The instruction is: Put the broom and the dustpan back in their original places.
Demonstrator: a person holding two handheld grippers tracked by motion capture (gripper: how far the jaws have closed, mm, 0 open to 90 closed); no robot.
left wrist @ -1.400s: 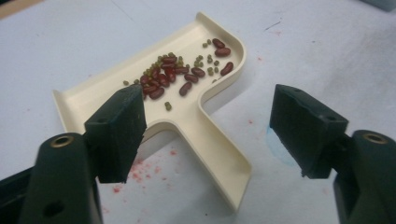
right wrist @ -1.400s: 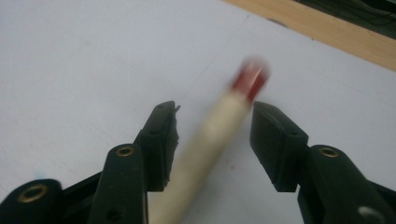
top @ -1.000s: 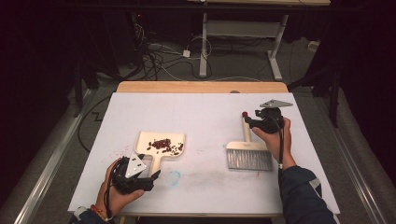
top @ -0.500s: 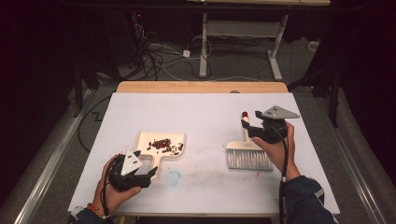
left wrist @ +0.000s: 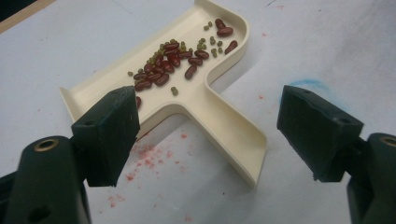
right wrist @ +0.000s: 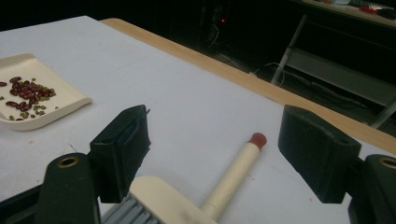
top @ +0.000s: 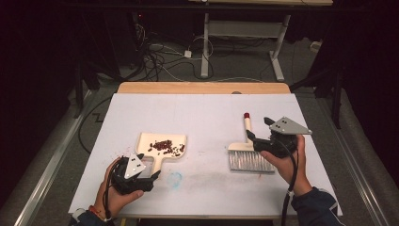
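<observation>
A cream dustpan [top: 162, 142] lies left of centre on the white table with red and green beans [top: 165, 146] in it. My left gripper [top: 153, 173] is open at the pan's handle [left wrist: 233, 135], which runs between the jaws untouched; the beans [left wrist: 177, 58] lie farther ahead. At the right lies a brush [top: 249, 159] with grey bristles and a red-tipped cream handle [right wrist: 233, 177]. My right gripper [top: 252, 137] hovers just right of that handle. Its jaws have just been opening. In the right gripper view the gripper [right wrist: 219, 133] stands wide, and the handle lies below it, clear of both pads.
A blue smudge [top: 175, 179] and red stains [left wrist: 149, 154] mark the white sheet near the dustpan. The table's wooden far edge [top: 202, 88] runs along the back. Beyond it, on the dark floor, are cables [top: 160, 56] and a desk frame [top: 244, 28].
My right gripper has drawn back from the brush handle toward the near right and lifted, its jaws wider than before. The brush stays on the table. The left gripper has kept still.
</observation>
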